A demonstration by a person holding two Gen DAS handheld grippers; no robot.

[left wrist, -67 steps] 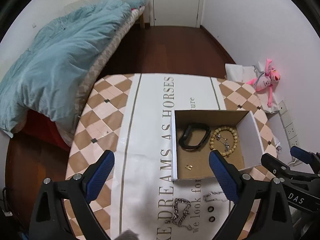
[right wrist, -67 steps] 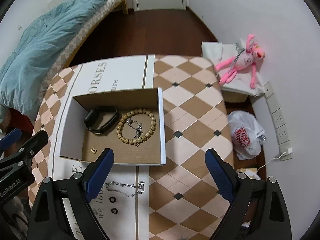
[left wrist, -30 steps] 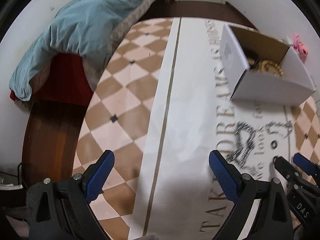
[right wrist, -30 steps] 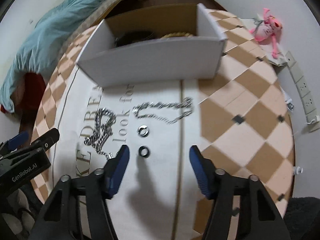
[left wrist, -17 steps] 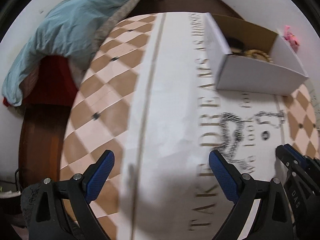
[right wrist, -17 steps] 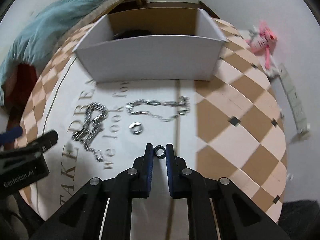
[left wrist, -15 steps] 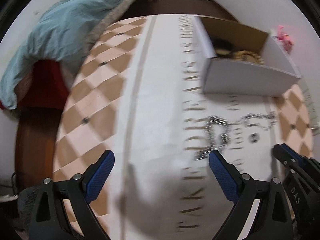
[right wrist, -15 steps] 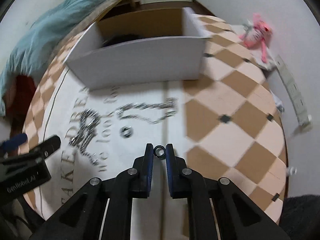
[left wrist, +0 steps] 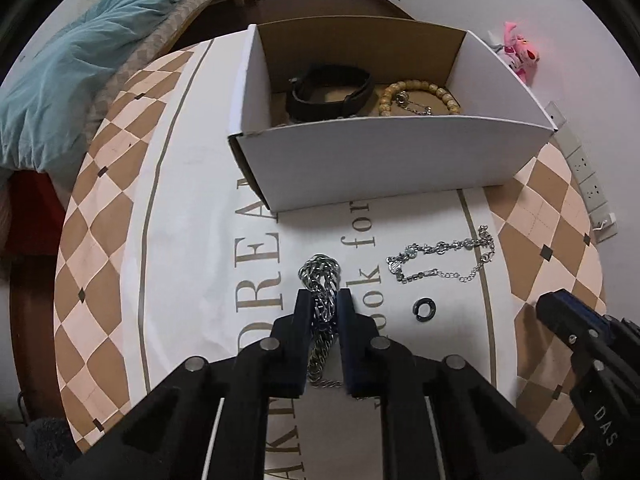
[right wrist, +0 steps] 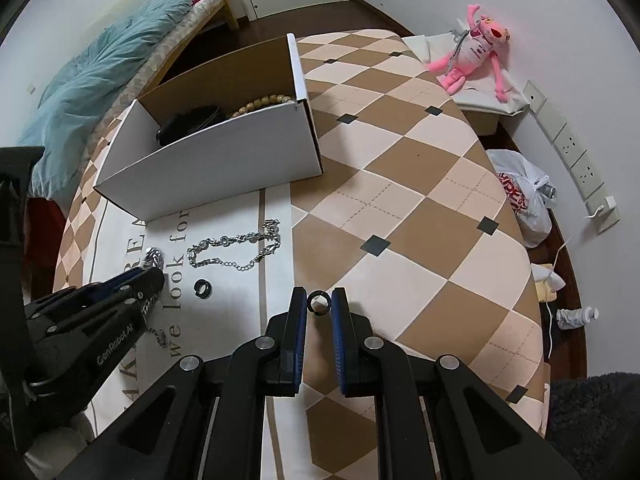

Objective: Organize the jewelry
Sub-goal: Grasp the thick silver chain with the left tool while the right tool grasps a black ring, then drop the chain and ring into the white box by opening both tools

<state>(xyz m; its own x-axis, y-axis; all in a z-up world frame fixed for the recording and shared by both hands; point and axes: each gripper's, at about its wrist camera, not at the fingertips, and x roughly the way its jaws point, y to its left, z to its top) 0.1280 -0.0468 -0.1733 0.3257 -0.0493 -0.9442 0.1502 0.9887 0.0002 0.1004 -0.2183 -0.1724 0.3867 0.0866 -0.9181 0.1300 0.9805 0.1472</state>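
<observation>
— Checkered tabletop (right wrist: 420, 184) with a white printed runner (left wrist: 192, 240) down its middle, a bed with a blue quilt (right wrist: 100, 80) beyond the far edge. That's my view.

— Where's the jewelry?

— A white cardboard box (left wrist: 380, 160) sits on the runner's far part, holding a black band (left wrist: 328, 94) and a wooden bead bracelet (left wrist: 420, 96). On the runner near the box lie a thin silver bracelet (left wrist: 440, 260) and a black ring (left wrist: 425, 309).

— And your grippers?

— My left gripper (left wrist: 325, 312) has just closed; its fingers pinch a thick silver chain (left wrist: 320, 274) that bunches beyond the tips and trails back between them. My right gripper (right wrist: 319, 304) holds a second black ring (right wrist: 319, 302), upright between nearly closed fingertips, clear of the table.
</observation>
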